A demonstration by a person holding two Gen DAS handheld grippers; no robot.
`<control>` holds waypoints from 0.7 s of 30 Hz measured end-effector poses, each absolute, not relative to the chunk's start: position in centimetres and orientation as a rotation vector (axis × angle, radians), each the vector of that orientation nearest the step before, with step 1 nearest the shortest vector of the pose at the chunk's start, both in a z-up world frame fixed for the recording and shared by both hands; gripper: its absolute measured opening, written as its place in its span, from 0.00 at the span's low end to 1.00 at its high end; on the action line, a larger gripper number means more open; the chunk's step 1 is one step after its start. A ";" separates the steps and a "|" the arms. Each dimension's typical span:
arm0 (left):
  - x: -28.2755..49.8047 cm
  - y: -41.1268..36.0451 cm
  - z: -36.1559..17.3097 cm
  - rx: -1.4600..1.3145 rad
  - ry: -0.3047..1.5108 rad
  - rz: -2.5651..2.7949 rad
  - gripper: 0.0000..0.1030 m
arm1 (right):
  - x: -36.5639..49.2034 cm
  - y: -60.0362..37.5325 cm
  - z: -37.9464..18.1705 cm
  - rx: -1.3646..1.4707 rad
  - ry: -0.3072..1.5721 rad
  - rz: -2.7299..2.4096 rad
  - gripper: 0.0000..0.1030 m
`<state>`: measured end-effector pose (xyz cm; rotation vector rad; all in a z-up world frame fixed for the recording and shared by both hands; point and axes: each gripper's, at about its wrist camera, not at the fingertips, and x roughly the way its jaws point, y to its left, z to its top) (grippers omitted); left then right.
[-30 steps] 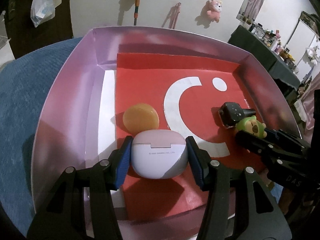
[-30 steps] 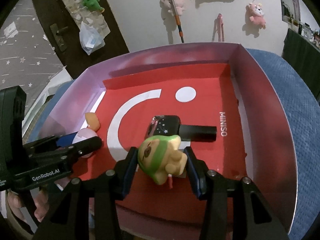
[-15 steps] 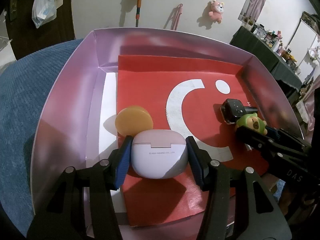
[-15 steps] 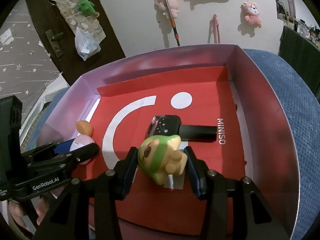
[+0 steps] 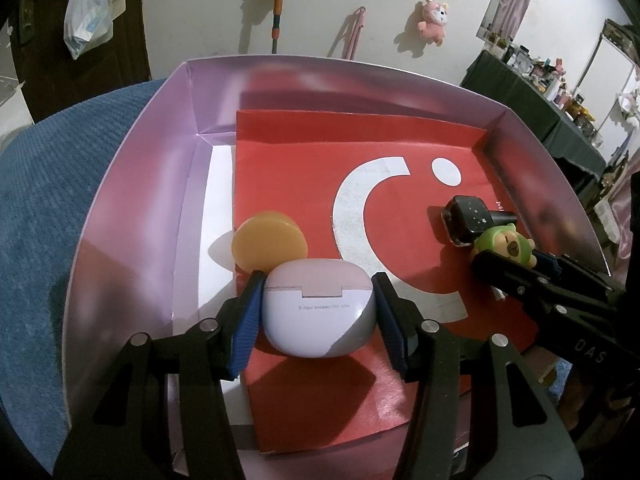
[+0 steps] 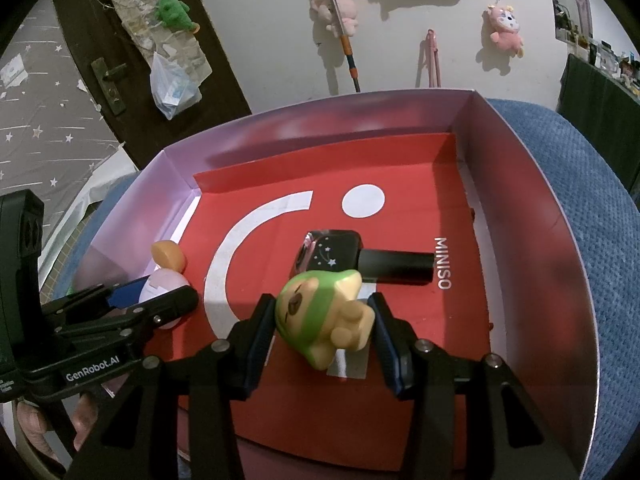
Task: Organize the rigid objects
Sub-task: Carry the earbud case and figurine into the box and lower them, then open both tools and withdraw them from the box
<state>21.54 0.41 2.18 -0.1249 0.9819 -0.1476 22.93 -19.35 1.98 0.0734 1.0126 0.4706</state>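
— While both grippers reach into the pink box [image 5: 132, 216], what sits between the left gripper's [image 5: 318, 312] jaws?

— A pale pink earbud case [image 5: 318, 312], clamped from both sides by the blue pads [image 5: 246, 326], hinge seam facing the camera. It hangs just over the red paper sheet [image 5: 304, 168] lining the box floor. An orange disc [image 5: 269, 245] lies right behind the case, near the sheet's left edge.

— And the right gripper [image 6: 324, 322]?

— Closed on a green-hooded figurine [image 6: 320, 316], tilted, its face toward the left pad, its feet toward the right. It sits low over the red sheet, close to the white arc logo [image 6: 240, 248].

— Anything nearby?

— A black bottle with star marks [image 6: 332, 254] lies on its side just beyond the figurine, cap pointing toward the MINISO lettering [image 6: 444, 262]. From the left camera the bottle and figurine appear touching; I cannot tell for sure.
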 end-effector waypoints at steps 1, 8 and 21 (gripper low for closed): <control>21.5 0.4 2.2 -0.125 0.981 -0.148 0.50 | 22.9 -19.4 2.0 0.073 1.013 0.470 0.49; 21.6 0.3 2.1 -0.123 0.989 -0.144 0.57 | 22.8 -19.5 2.1 0.075 1.012 0.467 0.49; 19.9 -0.4 3.1 -0.106 0.972 -0.163 0.73 | 20.5 -21.0 4.4 0.087 0.951 0.472 0.60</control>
